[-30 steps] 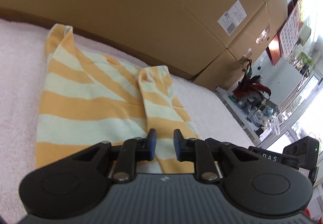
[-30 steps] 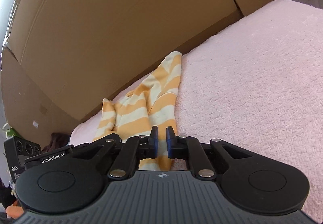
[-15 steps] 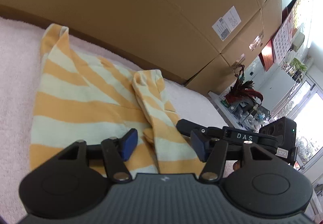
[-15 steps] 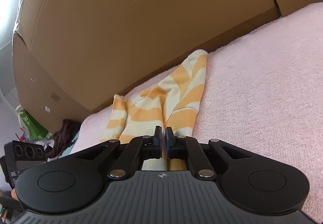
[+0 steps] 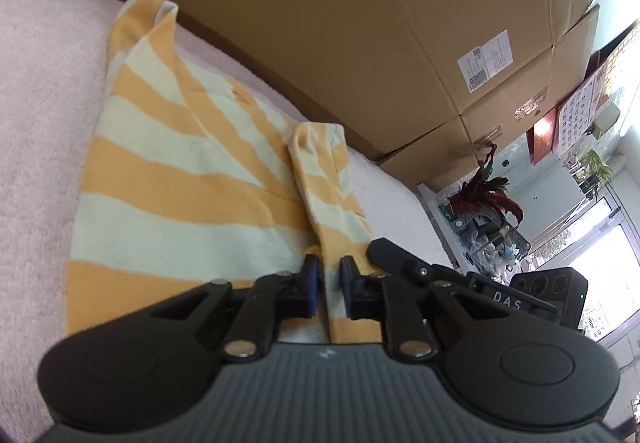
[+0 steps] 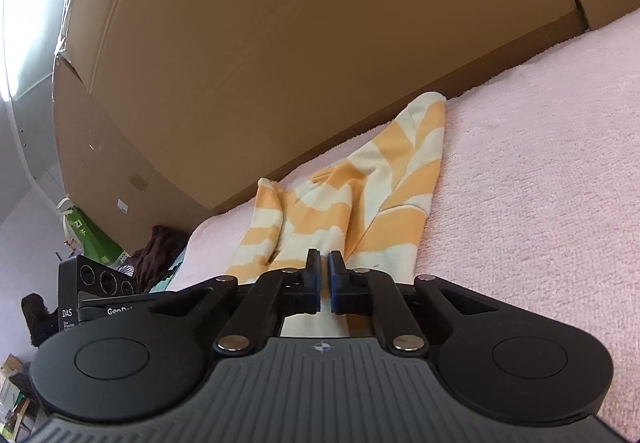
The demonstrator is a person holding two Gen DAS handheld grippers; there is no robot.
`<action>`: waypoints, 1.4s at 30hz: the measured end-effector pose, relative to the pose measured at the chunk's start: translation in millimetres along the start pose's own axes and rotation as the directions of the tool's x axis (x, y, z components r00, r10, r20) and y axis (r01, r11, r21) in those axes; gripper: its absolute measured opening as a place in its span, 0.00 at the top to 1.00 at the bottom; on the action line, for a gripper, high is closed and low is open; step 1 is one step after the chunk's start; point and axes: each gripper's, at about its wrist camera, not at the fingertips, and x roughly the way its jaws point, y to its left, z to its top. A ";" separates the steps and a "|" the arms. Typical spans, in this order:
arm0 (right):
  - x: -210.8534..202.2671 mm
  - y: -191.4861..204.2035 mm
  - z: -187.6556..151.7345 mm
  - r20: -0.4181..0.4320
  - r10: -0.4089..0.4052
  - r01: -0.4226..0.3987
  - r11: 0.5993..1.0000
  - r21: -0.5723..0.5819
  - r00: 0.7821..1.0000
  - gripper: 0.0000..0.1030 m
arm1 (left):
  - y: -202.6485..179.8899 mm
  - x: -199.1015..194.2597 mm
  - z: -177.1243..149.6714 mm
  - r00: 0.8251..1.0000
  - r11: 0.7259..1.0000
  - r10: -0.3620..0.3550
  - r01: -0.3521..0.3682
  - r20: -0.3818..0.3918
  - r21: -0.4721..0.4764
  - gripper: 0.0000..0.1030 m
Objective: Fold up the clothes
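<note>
Cardboard boxes (image 5: pixel 360 23), pink towel (image 6: pixel 540 183), red plant (image 5: pixel 486 195)

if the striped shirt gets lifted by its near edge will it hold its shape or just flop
Probably flop: the striped shirt is soft knit, creased and draped flat on the pink towel. It looks thin, so likely light. The fuzzy towel may grip it a little, so dragging could bunch it rather than slide it.

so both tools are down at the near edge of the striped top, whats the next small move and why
Probably lift the near hem and carry it toward the cardboard boxes. Both the left tool and the right tool look nearly closed on the near edge of the striped top, which lies flat on the pink towel with a sleeve folded in, so a crosswise fold seems next.
</note>
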 end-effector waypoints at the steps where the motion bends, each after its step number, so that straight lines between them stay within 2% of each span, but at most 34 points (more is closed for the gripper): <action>1: -0.8 -1.4 0.0 0.006 -0.004 0.004 1.000 0.006 1.000 0.95 | -1.3 0.0 -0.3 1.000 1.000 0.004 -0.004 0.000 0.008 0.85; 5: -4.6 -5.5 -0.2 0.021 -0.034 0.034 0.999 0.034 0.999 0.95 | -2.3 -0.5 -0.4 1.000 1.000 0.011 -0.011 0.001 0.014 0.84; 8: -8.6 -12.8 0.6 0.029 -0.057 0.055 0.995 0.087 0.998 0.89 | 0.7 -1.7 0.7 1.000 1.000 0.001 -0.001 -0.001 -0.004 0.83; 10: -8.1 -12.0 0.2 0.004 -0.015 0.014 0.996 0.092 1.000 0.65 | -2.5 -3.8 -0.2 1.000 1.000 -0.009 0.009 0.003 0.018 0.78; 12: -5.8 -4.9 -2.0 -0.019 0.007 -0.006 0.999 0.048 1.000 0.60 | -12.0 -5.9 -3.2 1.000 0.997 -0.011 0.010 0.011 0.082 0.63; 13: -4.2 0.2 -3.4 -0.030 0.007 -0.007 1.000 0.013 1.000 0.61 | -17.7 -6.9 -5.1 1.000 0.993 -0.010 0.008 0.015 0.119 0.49; 14: -2.9 4.4 -4.5 -0.039 0.006 -0.007 1.000 -0.017 0.999 0.62 | -23.0 -7.2 -7.2 1.000 0.988 -0.008 0.005 0.019 0.155 0.41; 15: -3.1 3.3 -4.1 -0.037 0.000 -0.001 1.000 -0.011 0.999 0.69 | -26.7 -6.3 -8.9 1.000 0.983 0.000 -0.003 0.019 0.182 0.41; 16: -3.4 2.3 -3.8 -0.035 -0.006 0.006 1.000 -0.006 0.999 0.82 | -29.0 -5.2 -10.0 1.000 0.980 0.011 -0.014 0.020 0.200 0.44; 18: -3.9 0.1 -3.0 -0.030 -0.018 0.018 1.000 0.005 0.999 0.92 | -27.5 -4.5 -9.6 1.000 0.980 0.016 -0.020 0.020 0.196 0.48; 20: -4.3 -2.0 -2.2 -0.026 -0.030 0.030 0.999 0.015 0.999 0.93 | -22.3 -4.3 -7.2 1.000 0.986 0.016 -0.019 0.019 0.165 0.57; 25: -5.5 -7.4 -0.3 -0.016 -0.060 0.061 0.997 0.042 0.998 0.91 | -9.0 -5.4 -2.0 1.000 0.997 -0.018 0.017 0.019 0.072 0.53; 27: -6.0 -9.6 0.5 -0.012 -0.072 0.073 0.996 0.053 0.997 0.90 | -10.1 -5.9 -2.7 0.999 0.996 -0.037 0.036 0.017 0.077 0.49; 29: -6.4 -11.5 1.2 -0.009 -0.082 0.083 0.995 0.063 0.997 0.87 | -13.0 -6.4 -4.1 0.998 0.994 -0.058 0.057 0.013 0.094 0.32; 30: -5.8 -11.3 0.9 -0.009 -0.076 0.076 0.995 0.062 0.997 0.83 | -15.7 -6.5 -5.3 0.998 0.992 -0.068 0.066 0.010 0.109 0.26; 32: -5.4 -10.7 0.8 -0.010 -0.067 0.068 0.996 0.059 0.998 0.80 | -24.2 -6.7 -8.9 0.996 0.984 -0.084 0.084 -0.002 0.157 0.03; 33: -5.5 -10.3 0.9 -0.010 -0.065 0.065 0.996 0.058 0.998 0.79 | -28.0 -6.3 -10.9 0.997 0.980 -0.082 0.082 -0.008 0.180 0.00; 35: -6.8 -4.0 -0.2 -0.003 -0.050 0.050 0.998 0.040 0.999 0.71 | -32.3 -5.5 -13.9 0.998 0.976 -0.063 0.065 -0.016 0.209 0.01; 36: -7.9 1.3 -1.1 0.003 -0.038 0.038 0.999 0.026 0.999 0.53 | -30.5 -6.9 -13.2 0.997 0.977 -0.073 0.074 -0.014 0.200 0.01; 37: -9.0 6.6 -2.0 0.009 -0.027 0.027 1.000 0.011 1.000 0.26 | -28.4 -8.1 -12.1 0.996 0.979 -0.083 0.083 -0.011 0.187 0.01; 39: -11.4 10.6 -3.5 0.021 0.007 -0.008 1.000 0.019 1.000 0.12 | -24.4 -9.7 -9.5 0.995 0.982 -0.098 0.098 -0.006 0.160 0.07; 41: -13.8 9.6 -4.5 0.033 0.046 -0.048 0.997 0.055 0.998 0.10 | -22.8 -9.4 -8.6 0.996 0.984 -0.090 0.092 -0.016 0.150 0.23; 42: -14.0 7.6 -5.3 0.021 0.044 -0.045 0.996 0.073 0.999 0.14 | -22.9 -8.7 -8.6 0.996 0.984 -0.090 0.092 -0.026 0.150 0.25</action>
